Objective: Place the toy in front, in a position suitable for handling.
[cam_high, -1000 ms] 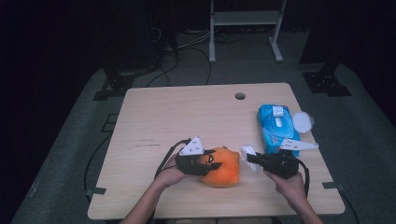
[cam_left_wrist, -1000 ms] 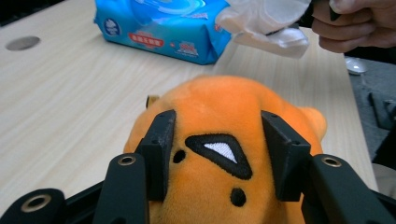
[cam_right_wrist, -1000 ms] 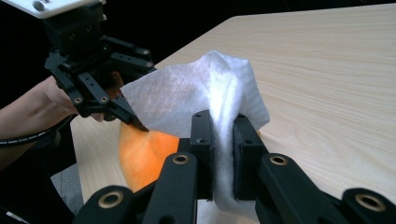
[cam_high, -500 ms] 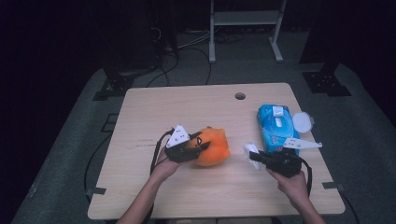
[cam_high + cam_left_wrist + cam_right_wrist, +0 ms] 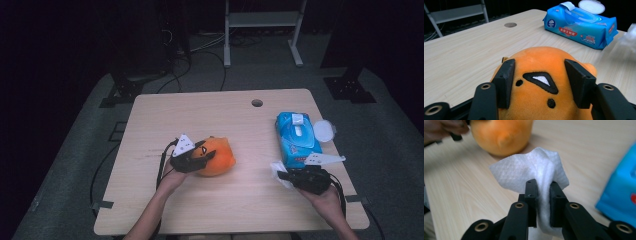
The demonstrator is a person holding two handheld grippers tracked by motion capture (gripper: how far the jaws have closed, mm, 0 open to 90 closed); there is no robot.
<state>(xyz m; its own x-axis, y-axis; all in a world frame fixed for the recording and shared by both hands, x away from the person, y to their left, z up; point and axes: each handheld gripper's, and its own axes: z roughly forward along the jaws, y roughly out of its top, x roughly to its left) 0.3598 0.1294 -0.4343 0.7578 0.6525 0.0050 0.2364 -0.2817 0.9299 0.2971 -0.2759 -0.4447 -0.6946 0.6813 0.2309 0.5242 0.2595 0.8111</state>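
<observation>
- The left tongs [image 5: 206, 154] are clamped on the orange plush toy [image 5: 216, 156], a pad pressed into each side of its head, as the left gripper view shows; the toy sits on the table [image 5: 200, 112] a little left of the middle.
- The plush looks soft and light, and it dimples under the pads. I'd say a grip across its widest part is right, since it will squash rather than slip.
- The right tongs [image 5: 543, 185] are closed on a white wet wipe [image 5: 529, 167], which is bunched between the pads with its loose end flopping forward. These jaws have just been easing apart a little, yet the wipe is pinched there all the same.
- The wipe is limp and thin, probably damp. It is best held by a gathered fold, as it is now, because a single edge might tear or slide out.
- The blue wipes pack [image 5: 296, 139] lies at the table's right side with its lid flipped open, just beyond the right tongs.
- My guess is the wipe is meant for cleaning the toy, and the two are still apart.
</observation>
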